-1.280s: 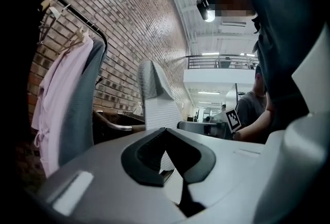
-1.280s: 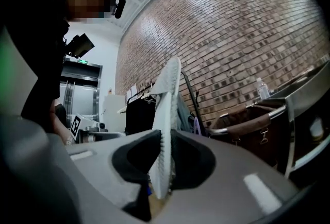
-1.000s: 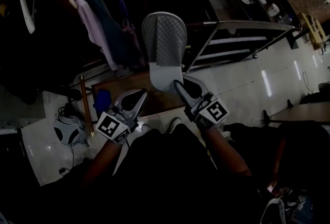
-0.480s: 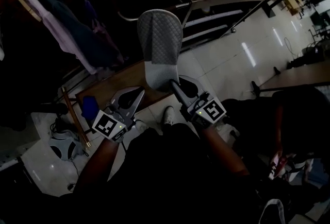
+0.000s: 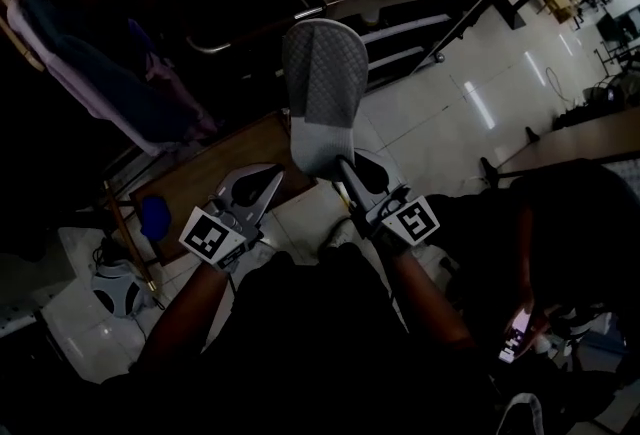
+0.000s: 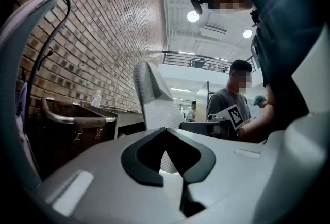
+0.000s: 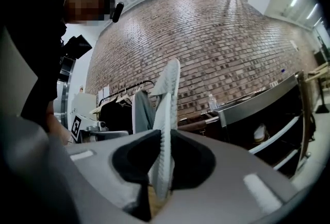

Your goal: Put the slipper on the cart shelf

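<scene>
Slipper (image 5: 322, 88) edge pinched, right hand-held gripper (image 5: 346, 170)

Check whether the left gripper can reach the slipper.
Probably yes: the left gripper, empty with fingers together, sits just beside the slipper in the right gripper; nothing lies between them.

A big brick wall (image 7: 232, 37) stands at the back. Clothes (image 5: 100, 88) hang up, and one is pink. Below them a wooden board (image 5: 215, 173) lies on the shiny tiled floor (image 5: 440, 123), with a blue thing (image 5: 155, 215) at its left end. A person in a grey shirt (image 6: 227, 104) stands far off.
</scene>
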The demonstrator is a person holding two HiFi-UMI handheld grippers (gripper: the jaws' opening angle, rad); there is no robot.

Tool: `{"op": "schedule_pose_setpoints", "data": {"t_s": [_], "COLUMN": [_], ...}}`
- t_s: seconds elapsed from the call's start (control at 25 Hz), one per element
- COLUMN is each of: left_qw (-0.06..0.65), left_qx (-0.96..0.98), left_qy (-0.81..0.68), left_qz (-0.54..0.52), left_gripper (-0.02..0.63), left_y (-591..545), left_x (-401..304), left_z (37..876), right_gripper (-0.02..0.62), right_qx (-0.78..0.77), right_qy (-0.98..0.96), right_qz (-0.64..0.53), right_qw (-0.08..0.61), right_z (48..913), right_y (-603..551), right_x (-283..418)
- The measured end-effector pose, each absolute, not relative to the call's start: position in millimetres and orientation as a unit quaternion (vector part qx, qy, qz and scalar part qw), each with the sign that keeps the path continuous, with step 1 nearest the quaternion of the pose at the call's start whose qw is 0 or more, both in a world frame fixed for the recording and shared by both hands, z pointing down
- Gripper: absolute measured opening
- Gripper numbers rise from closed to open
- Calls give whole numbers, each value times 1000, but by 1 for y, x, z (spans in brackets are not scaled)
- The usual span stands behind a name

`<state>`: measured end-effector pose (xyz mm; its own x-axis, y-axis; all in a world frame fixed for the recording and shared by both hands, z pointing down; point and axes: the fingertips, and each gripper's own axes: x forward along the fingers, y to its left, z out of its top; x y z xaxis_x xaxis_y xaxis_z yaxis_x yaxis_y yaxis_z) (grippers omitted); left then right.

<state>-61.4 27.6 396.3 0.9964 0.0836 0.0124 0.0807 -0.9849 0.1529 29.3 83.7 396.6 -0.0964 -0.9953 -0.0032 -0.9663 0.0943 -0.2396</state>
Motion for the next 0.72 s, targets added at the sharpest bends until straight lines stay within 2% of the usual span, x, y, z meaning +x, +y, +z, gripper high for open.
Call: {"op": "schedule_pose_setpoints", "data": {"t_s": [0.4,0.72], "left_qw": [62,79], "left_qx": [998,996], "left_qy": [13,8], "left_qz": [25,35], "left_gripper": [3,3], "left_y": [96,92], "left_x": [46,77], "left_z": [389,395], "right_gripper": [58,58], "right_qx": [-637,-633], "right_qy": [758,757], "right_qz": [-84,-107], "right_qw": [112,117], "right_z": [396,415], "right_y": [128,130], "right_x": [142,179]}}
